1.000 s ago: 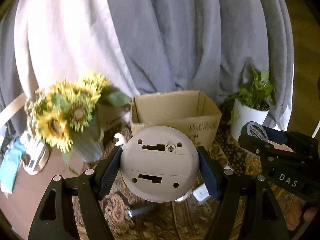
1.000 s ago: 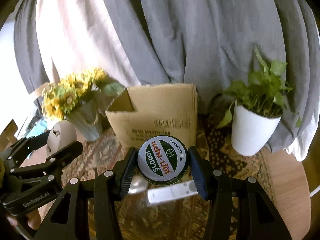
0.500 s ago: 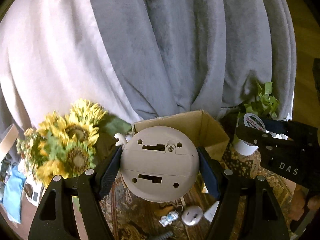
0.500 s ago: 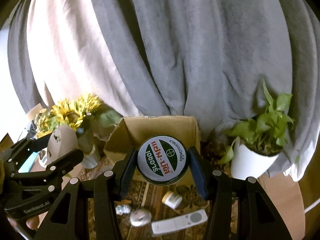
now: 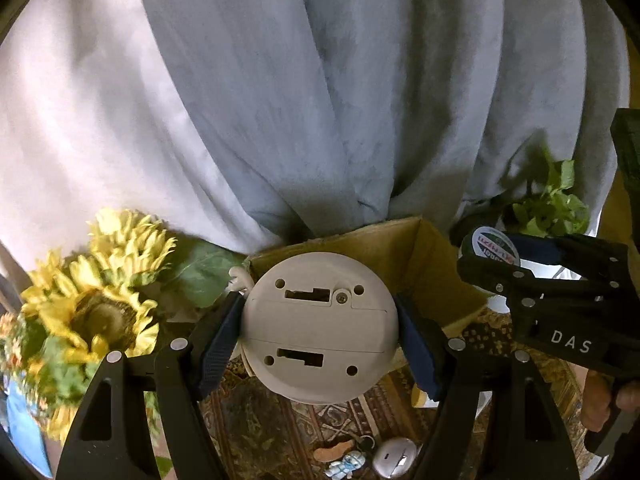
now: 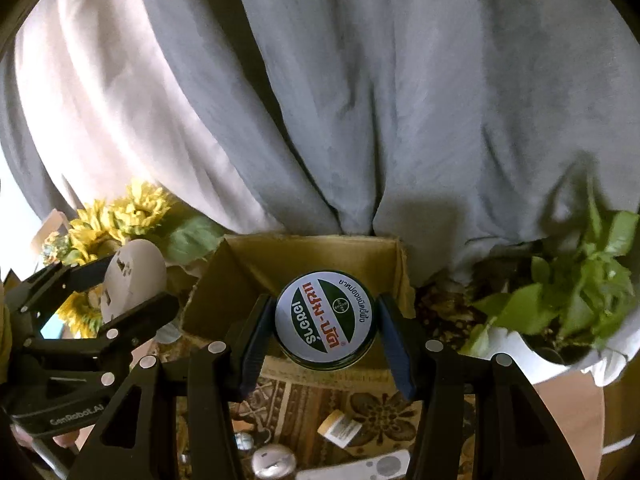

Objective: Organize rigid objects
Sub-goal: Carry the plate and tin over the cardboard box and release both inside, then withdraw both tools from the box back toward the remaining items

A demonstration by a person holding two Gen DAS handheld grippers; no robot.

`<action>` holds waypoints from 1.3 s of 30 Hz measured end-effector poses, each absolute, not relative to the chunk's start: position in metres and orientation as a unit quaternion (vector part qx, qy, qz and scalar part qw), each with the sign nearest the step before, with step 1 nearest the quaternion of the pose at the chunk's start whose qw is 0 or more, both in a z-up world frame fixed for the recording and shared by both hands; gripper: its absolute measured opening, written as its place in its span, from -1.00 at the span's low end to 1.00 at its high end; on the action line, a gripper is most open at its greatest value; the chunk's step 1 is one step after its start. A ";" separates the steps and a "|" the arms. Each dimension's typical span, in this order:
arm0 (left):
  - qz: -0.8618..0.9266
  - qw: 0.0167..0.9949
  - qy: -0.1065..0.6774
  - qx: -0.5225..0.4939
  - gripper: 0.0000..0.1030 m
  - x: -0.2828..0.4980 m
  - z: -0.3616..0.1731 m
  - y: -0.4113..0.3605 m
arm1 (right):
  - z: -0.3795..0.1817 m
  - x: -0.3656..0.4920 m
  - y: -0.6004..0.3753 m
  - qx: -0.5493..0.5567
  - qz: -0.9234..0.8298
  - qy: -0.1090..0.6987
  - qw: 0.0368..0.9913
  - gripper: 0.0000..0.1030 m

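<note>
— What's over on the far left?

— A bunch of sunflowers (image 5: 96,312), yellow heads and big green leaves, a bit blurred. Right beside them the left gripper (image 5: 320,332) is clamped on a round beige device (image 5: 320,328), its flat underside with slots and screw holes facing us. The blue pads (image 5: 218,344) press on both sides of it, and it's held up in the air in front of the near edge of the cardboard box (image 5: 400,248).

— And the box itself?

— Open at the top, standing in the middle against the grey curtain (image 6: 360,100), on a patterned cloth (image 6: 312,400). I can't see its bottom from here.

— The other hand?

— The right gripper (image 6: 326,328) grips a round tin (image 6: 326,320) with a white, green and red label, lid facing us, held just at the front wall of the box, above the cloth. Below it lie a small jar (image 6: 338,428) on its side, a silver round thing (image 6: 274,460) and a white remote (image 6: 360,468).

— Far right?

— A leafy green plant (image 6: 580,280) in a white pot (image 6: 540,364), close to the box.
</note>
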State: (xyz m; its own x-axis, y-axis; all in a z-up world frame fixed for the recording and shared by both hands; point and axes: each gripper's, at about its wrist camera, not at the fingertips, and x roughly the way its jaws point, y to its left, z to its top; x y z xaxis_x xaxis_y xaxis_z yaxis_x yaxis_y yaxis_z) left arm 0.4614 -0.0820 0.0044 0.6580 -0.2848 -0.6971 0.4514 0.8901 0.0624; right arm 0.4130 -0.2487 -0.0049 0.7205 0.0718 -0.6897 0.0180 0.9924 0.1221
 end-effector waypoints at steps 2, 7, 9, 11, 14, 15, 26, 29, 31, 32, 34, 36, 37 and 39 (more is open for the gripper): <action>-0.201 0.895 0.379 0.120 0.44 0.475 -0.002 -0.086 | -0.010 0.427 -0.252 0.062 0.015 0.389 0.919 0.03; -0.203 0.873 0.426 0.120 0.44 0.500 -0.021 -0.094 | -0.026 0.455 -0.258 0.072 0.015 0.429 0.900 0.03; -0.202 0.864 0.445 0.120 0.44 0.509 -0.028 -0.096 | -0.035 0.465 -0.260 0.076 0.019 0.448 0.890 0.03; -0.201 0.856 0.461 0.121 0.44 0.516 -0.037 -0.097 | -0.042 0.472 -0.261 0.080 0.021 0.463 0.883 0.03; -0.199 0.844 0.483 0.123 0.44 0.525 -0.048 -0.100 | -0.054 0.480 -0.265 0.085 0.021 0.482 0.872 0.03; -0.198 0.840 0.489 0.124 0.44 0.527 -0.052 -0.100 | -0.057 0.482 -0.266 0.087 0.021 0.487 0.869 0.03; -0.165 0.862 0.457 0.146 0.79 0.520 -0.049 -0.094 | -0.075 0.492 -0.272 0.102 0.017 0.500 0.860 0.21; -0.157 0.872 0.439 0.147 0.83 0.511 -0.045 -0.087 | -0.066 0.483 -0.267 0.087 -0.001 0.484 0.871 0.27; -0.155 0.880 0.427 0.140 0.87 0.503 -0.040 -0.081 | -0.057 0.473 -0.263 0.083 -0.014 0.468 0.880 0.31; -0.153 0.884 0.420 0.135 0.91 0.499 -0.038 -0.077 | -0.053 0.468 -0.261 0.082 -0.020 0.460 0.884 0.38; -0.148 0.894 0.403 0.127 0.95 0.487 -0.032 -0.070 | -0.045 0.457 -0.257 0.081 -0.026 0.447 0.890 0.43; -0.143 0.902 0.389 0.121 0.98 0.475 -0.025 -0.062 | -0.035 0.445 -0.251 0.078 -0.026 0.430 0.899 0.43; -0.140 0.906 0.382 0.116 0.99 0.468 -0.021 -0.057 | -0.030 0.438 -0.247 0.076 -0.024 0.422 0.903 0.44; -0.133 0.915 0.367 0.105 1.00 0.455 -0.015 -0.047 | -0.024 0.428 -0.242 0.076 -0.020 0.411 0.908 0.45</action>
